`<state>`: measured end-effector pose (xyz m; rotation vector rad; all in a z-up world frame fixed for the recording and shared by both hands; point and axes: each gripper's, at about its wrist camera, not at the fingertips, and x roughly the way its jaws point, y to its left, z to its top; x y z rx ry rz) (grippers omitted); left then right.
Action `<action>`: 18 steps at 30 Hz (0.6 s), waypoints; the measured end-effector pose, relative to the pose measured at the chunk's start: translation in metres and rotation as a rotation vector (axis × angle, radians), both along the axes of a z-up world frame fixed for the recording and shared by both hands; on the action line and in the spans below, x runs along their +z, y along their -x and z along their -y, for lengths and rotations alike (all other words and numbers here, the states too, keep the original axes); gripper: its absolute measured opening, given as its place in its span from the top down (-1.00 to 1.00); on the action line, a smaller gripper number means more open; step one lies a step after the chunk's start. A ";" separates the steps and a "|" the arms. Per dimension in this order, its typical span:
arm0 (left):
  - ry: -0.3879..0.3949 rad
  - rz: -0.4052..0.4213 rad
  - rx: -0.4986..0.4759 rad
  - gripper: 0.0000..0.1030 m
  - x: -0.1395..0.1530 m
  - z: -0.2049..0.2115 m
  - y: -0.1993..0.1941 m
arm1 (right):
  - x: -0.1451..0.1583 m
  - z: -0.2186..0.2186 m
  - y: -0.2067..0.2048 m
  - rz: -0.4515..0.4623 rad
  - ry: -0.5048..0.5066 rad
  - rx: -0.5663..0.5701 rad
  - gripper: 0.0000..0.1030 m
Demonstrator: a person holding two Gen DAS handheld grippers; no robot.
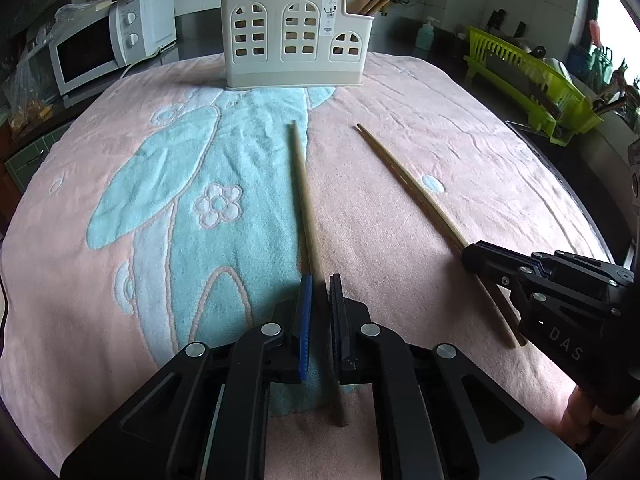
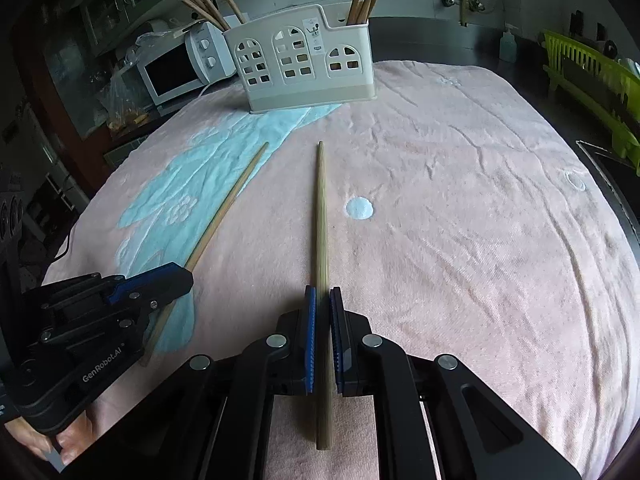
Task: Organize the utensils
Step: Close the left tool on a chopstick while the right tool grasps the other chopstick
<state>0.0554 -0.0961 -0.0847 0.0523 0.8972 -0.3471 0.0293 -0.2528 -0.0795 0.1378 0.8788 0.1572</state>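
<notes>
A wooden chopstick (image 1: 305,200) lies on the pink and blue towel (image 1: 440,140), pointing toward the cream utensil holder (image 1: 296,40) at the far edge. My left gripper (image 1: 320,284) is shut on its near part. In the right wrist view, that gripper (image 2: 184,276) shows at lower left on the same chopstick (image 2: 228,208). My right gripper (image 2: 323,292) is shut on chopsticks (image 2: 321,208) that look like a pair lying together (image 1: 408,176). It shows in the left wrist view (image 1: 466,254) at right. The holder (image 2: 308,68) has several chopsticks standing in it.
A white microwave (image 1: 112,44) stands beyond the towel at back left. A lime-green dish rack (image 1: 532,76) sits at the right, with a soap bottle (image 1: 424,34) behind. The towel's right edge drops to a dark counter (image 2: 608,168). A person's fingers (image 2: 68,444) hold the left gripper's handle.
</notes>
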 end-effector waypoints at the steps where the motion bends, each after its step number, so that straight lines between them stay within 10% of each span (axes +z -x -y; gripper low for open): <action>1: 0.009 0.004 -0.006 0.89 0.003 -0.002 0.001 | 0.002 -0.001 0.001 0.006 0.005 0.002 0.86; 18: 0.155 0.171 -0.016 0.90 0.067 -0.035 0.008 | 0.059 -0.009 0.018 0.158 0.067 0.055 0.86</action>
